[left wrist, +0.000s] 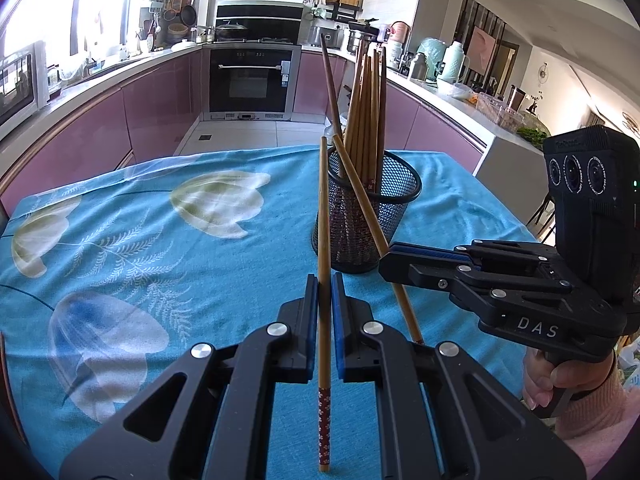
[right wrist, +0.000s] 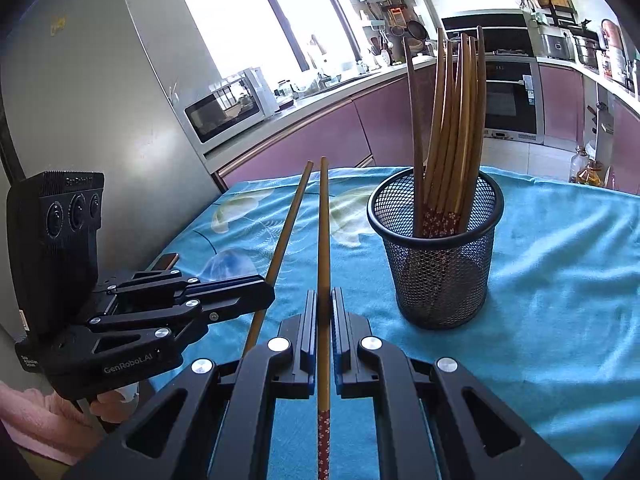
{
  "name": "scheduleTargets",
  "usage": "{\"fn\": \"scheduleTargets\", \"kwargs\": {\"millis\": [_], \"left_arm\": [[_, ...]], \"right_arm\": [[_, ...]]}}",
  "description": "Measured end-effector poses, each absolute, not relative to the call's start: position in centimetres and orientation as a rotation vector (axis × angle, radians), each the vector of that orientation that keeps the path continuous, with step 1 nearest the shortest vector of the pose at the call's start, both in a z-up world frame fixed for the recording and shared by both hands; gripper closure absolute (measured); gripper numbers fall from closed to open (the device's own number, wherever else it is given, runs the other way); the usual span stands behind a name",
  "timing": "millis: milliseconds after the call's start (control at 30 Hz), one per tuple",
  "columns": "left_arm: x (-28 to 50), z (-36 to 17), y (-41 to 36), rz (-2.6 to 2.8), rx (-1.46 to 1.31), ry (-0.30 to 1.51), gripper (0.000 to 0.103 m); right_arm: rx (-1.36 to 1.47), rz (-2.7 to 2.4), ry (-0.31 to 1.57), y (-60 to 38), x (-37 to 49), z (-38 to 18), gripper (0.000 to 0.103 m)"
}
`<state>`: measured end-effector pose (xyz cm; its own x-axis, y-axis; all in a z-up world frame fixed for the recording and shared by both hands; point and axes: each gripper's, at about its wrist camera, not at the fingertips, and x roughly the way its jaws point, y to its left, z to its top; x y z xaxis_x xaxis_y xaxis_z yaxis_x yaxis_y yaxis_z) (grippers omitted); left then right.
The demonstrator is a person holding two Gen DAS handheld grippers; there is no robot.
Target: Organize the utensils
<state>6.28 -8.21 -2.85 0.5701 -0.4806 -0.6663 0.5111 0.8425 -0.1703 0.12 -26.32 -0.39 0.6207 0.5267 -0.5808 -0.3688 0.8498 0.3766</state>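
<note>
My left gripper (left wrist: 324, 280) is clamped tight on one bamboo chopstick (left wrist: 323, 240); its long axis runs straight ahead between my pads, plain tip pointing forward and up, red flowered end trailing back toward me. My right gripper (right wrist: 324, 296) pinches a second chopstick (right wrist: 323, 240) the same way, tip forward, patterned end behind. The two shafts lie nearly side by side above the blue floral tablecloth (right wrist: 560, 280). Just beside them stands the black mesh holder (right wrist: 438, 264), upright, with more chopsticks (right wrist: 452, 128) standing in it, tips up.
</note>
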Motion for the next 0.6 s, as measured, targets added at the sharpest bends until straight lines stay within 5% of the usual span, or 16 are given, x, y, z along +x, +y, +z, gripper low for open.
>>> {"fn": "scheduleTargets", "kwargs": {"millis": [600], "left_arm": [[6.4,-2.23,-8.51,-0.591,0.044,0.755,0.095]], "right_arm": [[0.234,0.514,0.725,-26.86,0.04,0.15,0.097]]}}
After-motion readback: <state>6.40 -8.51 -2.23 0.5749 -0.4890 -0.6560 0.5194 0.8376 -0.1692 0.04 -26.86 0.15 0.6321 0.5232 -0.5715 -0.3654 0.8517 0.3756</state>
